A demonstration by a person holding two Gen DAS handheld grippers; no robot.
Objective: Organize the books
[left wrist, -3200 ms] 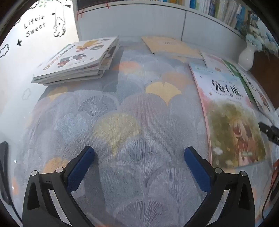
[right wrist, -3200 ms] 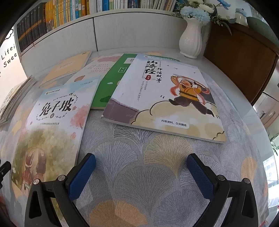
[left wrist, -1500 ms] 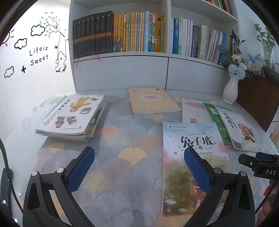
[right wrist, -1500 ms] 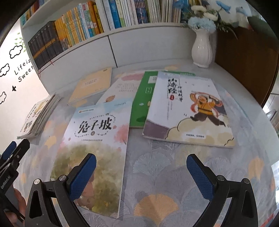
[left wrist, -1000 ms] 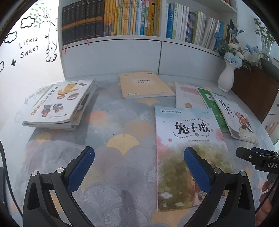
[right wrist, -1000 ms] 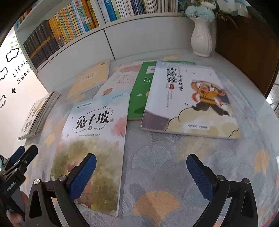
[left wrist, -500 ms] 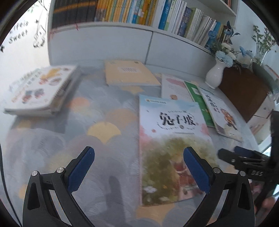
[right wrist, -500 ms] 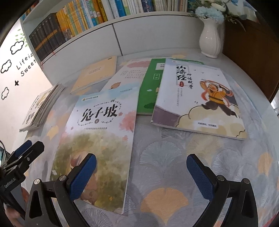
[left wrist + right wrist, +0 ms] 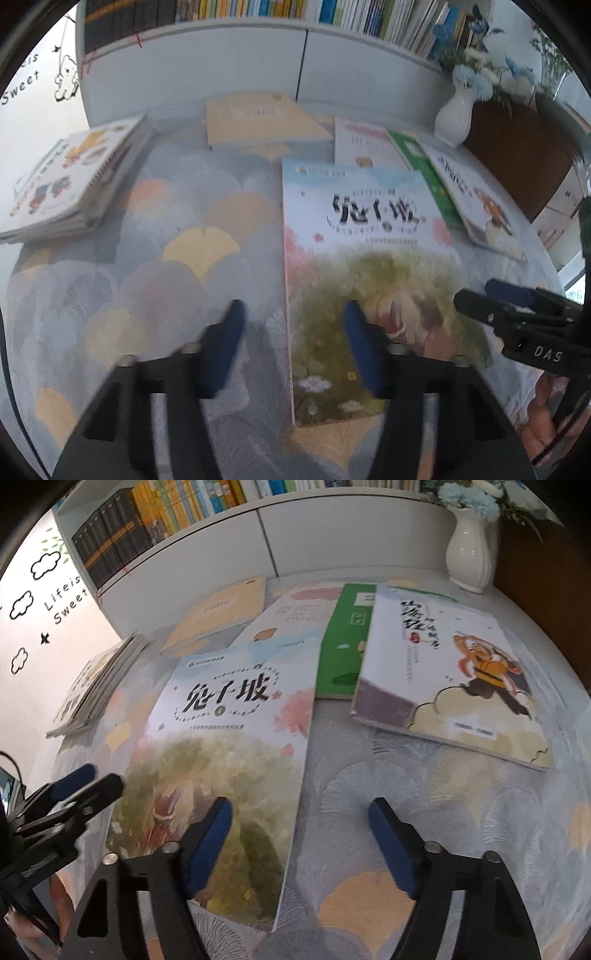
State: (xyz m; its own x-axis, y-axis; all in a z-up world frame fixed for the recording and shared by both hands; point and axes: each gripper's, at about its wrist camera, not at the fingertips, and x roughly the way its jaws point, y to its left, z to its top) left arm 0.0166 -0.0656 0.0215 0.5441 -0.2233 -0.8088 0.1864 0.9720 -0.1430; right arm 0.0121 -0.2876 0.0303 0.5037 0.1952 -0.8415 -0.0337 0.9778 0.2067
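Books lie scattered flat on the patterned surface, with both tongs parted and gripping nothing.

Nearest, the left tongs (image 9: 291, 343) straddle the left edge of the pastel picture book (image 9: 369, 266), and the right tongs (image 9: 301, 834) straddle its right edge; neither visibly touches it. That book lies by the near edge of the surface (image 9: 155, 258), a thin softcover with a pale sky, pink blossoms and a green meadow. It looks light, floppy and slick, so a long edge lifted off the cloth seems the best hold. Beyond it overlap a white book, a green book (image 9: 343, 653) and the cartoon-figure book (image 9: 450, 675). A yellow book (image 9: 258, 118) and a stack (image 9: 70, 184) lie toward the far edge and far-left corner.
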